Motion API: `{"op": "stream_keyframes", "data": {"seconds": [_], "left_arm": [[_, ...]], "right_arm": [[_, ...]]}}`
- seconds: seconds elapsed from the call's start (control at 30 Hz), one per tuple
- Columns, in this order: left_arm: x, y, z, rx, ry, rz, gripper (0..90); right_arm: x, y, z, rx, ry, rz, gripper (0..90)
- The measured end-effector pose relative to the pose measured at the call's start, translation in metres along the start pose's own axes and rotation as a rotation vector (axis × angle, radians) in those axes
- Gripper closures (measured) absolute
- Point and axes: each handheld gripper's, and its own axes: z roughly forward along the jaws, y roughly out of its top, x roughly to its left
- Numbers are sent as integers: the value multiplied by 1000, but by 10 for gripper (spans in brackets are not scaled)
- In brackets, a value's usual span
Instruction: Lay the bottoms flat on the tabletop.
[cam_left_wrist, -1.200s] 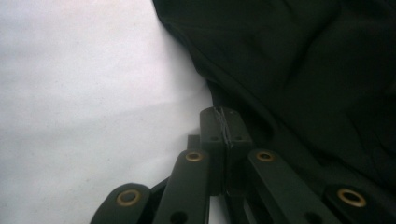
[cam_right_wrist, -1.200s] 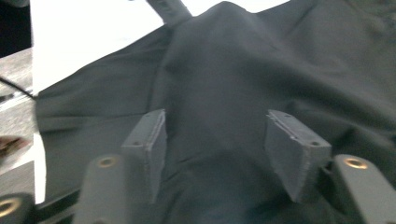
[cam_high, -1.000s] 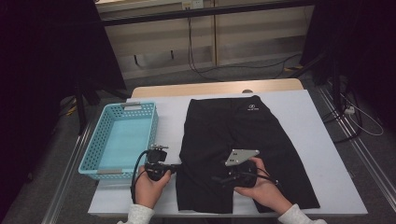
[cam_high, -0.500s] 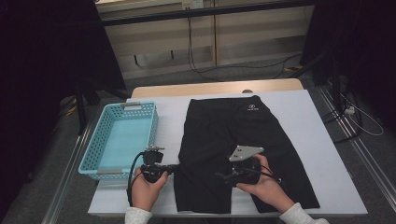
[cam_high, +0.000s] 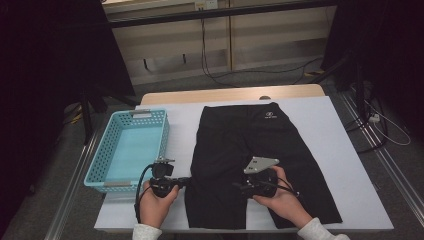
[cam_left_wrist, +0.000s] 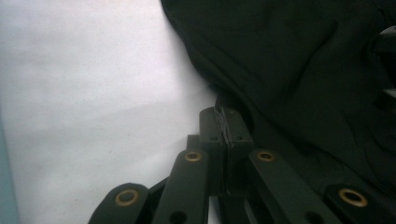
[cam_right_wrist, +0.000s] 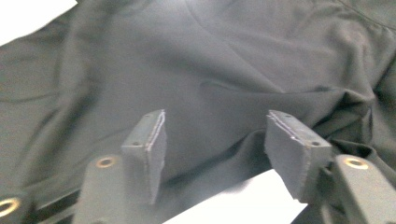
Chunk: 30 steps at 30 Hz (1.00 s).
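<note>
1. The left gripper (cam_left_wrist: 225, 122) has its jaws pressed together at the outer edge of the black shorts (cam_high: 250, 165). Whether a fold of cloth is pinched between the pads cannot be made out.
2. The right gripper (cam_right_wrist: 219, 154) has its jaws partly apart and they have just been closing. They stand over a raised fold of the shorts between the two legs. The cloth lies between the pads, which do not press on it.
3. The shorts lie flat in the middle of the white table (cam_high: 330, 140), waistband toward the far edge and legs toward the person.
4. The left hand (cam_high: 156, 205) is at the outer edge of the left leg; the right hand (cam_high: 280, 197) rests on the right leg, near the gap between the legs.
5. A light blue basket (cam_high: 107, 155) stands just beside the shorts on the left, close to the left gripper. To the right of the shorts the tabletop is bare up to its edge.
6. The hem of the left leg reaches the near table edge; the forearms are cut off at the bottom of the high view.
7. The room around the table is dark and hard to read.
</note>
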Motion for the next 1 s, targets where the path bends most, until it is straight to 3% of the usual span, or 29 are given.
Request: {"op": "stream_keyframes", "data": {"seconds": [0.13,0.2,0.3,0.37,0.4,0.43,0.5,0.6,0.7,0.83,1.0], "left_arm": [[1,0,2,7,-1,0,886],[1,0,3,11,-2,2,884],[-1,0,3,3,1,3,867],[-1,1,1,-14,18,12,789],[-2,2,1,-33,39,10,684],[-2,3,0,-30,34,18,604],[-5,4,2,-32,10,19,591],[-9,8,10,-37,37,53,507],[-8,11,20,-29,50,63,499],[-4,15,29,-28,22,54,545],[-4,21,37,-38,10,56,700]], "right_arm": [[0,-2,7,40,-1,-16,601],[1,-2,11,32,6,-11,681],[2,-1,11,42,-19,-65,895],[1,-1,11,46,-18,-68,900],[-1,-1,9,53,-24,-69,900],[-3,-1,8,56,-34,-67,900],[-6,-2,6,46,-40,-56,900],[-9,-4,4,44,-54,-43,900],[-9,-5,4,46,-57,-47,900],[-8,-6,6,43,-62,-61,874],[-9,-6,4,34,-68,-40,697]]}}
